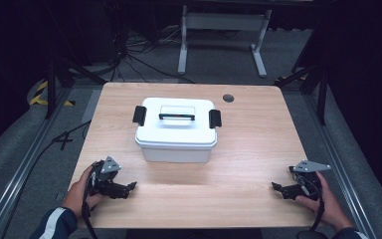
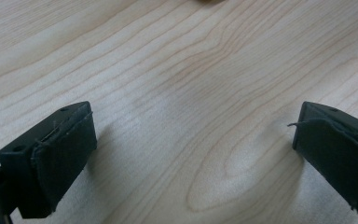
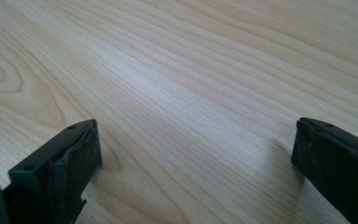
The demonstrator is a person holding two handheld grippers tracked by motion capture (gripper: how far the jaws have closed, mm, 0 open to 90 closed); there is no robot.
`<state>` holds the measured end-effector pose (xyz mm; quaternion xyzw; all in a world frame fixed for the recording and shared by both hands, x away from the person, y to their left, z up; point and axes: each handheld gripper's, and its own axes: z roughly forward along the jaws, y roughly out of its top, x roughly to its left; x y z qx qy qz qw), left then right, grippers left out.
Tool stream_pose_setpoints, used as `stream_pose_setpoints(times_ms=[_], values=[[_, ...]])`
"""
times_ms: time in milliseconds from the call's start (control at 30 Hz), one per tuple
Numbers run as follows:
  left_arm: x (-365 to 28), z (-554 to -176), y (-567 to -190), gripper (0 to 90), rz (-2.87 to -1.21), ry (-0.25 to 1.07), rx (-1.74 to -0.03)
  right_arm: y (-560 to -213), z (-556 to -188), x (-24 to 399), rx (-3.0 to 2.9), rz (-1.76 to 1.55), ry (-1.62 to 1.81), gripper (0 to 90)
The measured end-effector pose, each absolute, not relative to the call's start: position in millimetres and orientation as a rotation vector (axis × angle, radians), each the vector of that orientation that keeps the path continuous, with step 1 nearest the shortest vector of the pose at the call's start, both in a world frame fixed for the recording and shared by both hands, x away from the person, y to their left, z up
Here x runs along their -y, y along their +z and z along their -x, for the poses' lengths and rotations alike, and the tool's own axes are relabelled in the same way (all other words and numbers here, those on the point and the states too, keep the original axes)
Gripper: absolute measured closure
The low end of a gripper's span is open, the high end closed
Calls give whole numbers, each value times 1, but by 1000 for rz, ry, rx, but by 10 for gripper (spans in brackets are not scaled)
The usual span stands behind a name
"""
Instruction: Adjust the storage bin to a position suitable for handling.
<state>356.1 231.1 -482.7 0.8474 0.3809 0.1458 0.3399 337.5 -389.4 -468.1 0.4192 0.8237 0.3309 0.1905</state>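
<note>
High view, white lidded box (image 1: 175,130) mid-table (image 1: 248,149), left gripper (image 1: 129,188) and right gripper (image 1: 277,188) well apart, gripper views, fingers (image 2: 51,158) spread wide over bare wood.

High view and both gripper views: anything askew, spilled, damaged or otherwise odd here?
Nothing stands out. The white plastic lidded box sits square on the light wooden table, both black side latches down, handle flat. The left gripper and right gripper rest open near the front corners, apart from the box.
</note>
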Motion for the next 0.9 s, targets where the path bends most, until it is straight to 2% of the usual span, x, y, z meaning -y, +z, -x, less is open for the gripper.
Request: stream_pose_setpoints(times_ms=[367, 433, 467, 533, 600, 700, 900], values=[[-228, -361, -482, 5, -2213, 403, -951, -461, -344, 392, -2429, -1141, 860, 18], [-227, -359, -482, 5, -2212, 416, -941, -460, -345, 392, -2447, -1117, 861, 79], [-227, -359, -482, 5, -2212, 416, -941, -460, -345, 392, -2447, -1117, 861, 79], [-228, -361, -482, 5, -2222, 410, -936, -457, -347, 392, -2450, -1103, 879, 175], [-229, -364, -483, 4, -2217, 367, -951, -455, -350, 391, -2466, -1105, 856, 183], [-230, -365, -483, 4, -2226, 365, -936, -452, -353, 390, -2467, -1089, 858, 218], [-230, -365, -483, 1, -2224, 350, -930, -442, -357, 388, -2471, -1063, 857, 226]])
